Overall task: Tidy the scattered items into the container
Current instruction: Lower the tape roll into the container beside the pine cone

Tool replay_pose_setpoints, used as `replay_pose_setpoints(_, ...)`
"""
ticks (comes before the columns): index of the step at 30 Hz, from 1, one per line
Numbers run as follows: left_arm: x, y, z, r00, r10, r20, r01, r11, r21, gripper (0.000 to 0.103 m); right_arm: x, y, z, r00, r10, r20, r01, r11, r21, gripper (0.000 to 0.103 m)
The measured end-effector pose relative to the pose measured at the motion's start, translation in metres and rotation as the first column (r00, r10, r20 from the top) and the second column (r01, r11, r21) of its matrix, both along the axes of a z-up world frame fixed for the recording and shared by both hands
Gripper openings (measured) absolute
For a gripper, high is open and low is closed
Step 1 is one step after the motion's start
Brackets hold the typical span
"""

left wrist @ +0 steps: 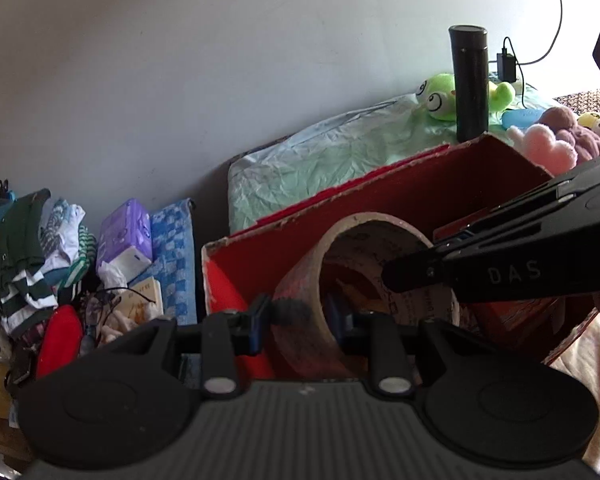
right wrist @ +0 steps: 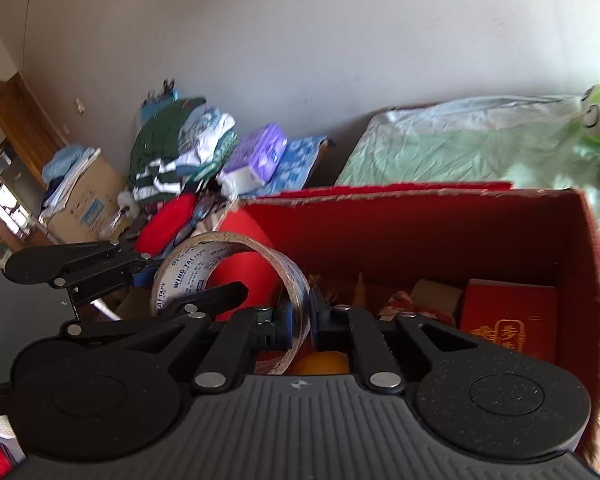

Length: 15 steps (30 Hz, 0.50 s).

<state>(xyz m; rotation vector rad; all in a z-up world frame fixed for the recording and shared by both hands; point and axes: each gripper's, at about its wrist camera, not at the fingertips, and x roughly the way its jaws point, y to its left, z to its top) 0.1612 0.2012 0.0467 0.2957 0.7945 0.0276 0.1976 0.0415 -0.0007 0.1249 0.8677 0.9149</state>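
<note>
A roll of clear packing tape [right wrist: 228, 276], printed on its inner core, stands on edge, tilted, above the left end of an open red cardboard box [right wrist: 420, 224], which holds a small red packet [right wrist: 508, 316].

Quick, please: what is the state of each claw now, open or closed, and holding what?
Left claw: closed on the wall of the tape roll.
Right claw: closed on the same tape roll, over the red box.
</note>
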Motion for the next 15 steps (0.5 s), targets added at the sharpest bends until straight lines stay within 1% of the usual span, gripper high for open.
replay_pose_setpoints(4, 0.007, 0.001, -0.010, 0.999, 0.014, -0.038, -0.012, 0.998, 0.059, 0.024, 0.019, 0.015, -0.009, 0.993, 0.087, -0.078, -0.090, 0.996, -0.024, 0.009)
replay_pose_setpoints(6, 0.011, -0.001, -0.018, 0.998, 0.020, -0.064, -0.015, 0.996, 0.086, 0.024, 0.030, 0.022, -0.017, 0.982, 0.133, -0.136, -0.139, 0.990, -0.039, 0.009)
replay_pose_setpoints(8, 0.015, -0.002, -0.026, 0.995, 0.032, -0.094, -0.021, 0.994, 0.110, 0.024, 0.040, 0.027, -0.023, 0.966, 0.155, -0.209, -0.169, 0.984, -0.054, 0.009)
replay_pose_setpoints(9, 0.019, -0.002, -0.031, 0.993, 0.035, -0.110, -0.021, 0.993, 0.119, 0.024, 0.042, 0.030, -0.024, 0.959, 0.173, -0.226, -0.192, 0.979, -0.065, 0.009)
replay_pose_setpoints(11, 0.023, -0.002, -0.037, 0.990, 0.039, -0.139, -0.023, 0.993, 0.118, 0.024, 0.044, 0.035, -0.025, 0.950, 0.215, -0.228, -0.242, 0.966, -0.096, 0.010)
replay_pose_setpoints(12, 0.024, -0.002, -0.040, 0.988, 0.044, -0.148, -0.025, 0.992, 0.127, 0.024, 0.046, 0.037, -0.027, 0.948, 0.216, -0.235, -0.247, 0.962, -0.113, 0.010)
replay_pose_setpoints(15, 0.027, -0.001, -0.049, 0.983, 0.047, -0.177, -0.022, 0.990, 0.142, 0.024, 0.049, 0.044, -0.033, 0.925, 0.240, -0.295, -0.289, 0.948, -0.133, 0.010)
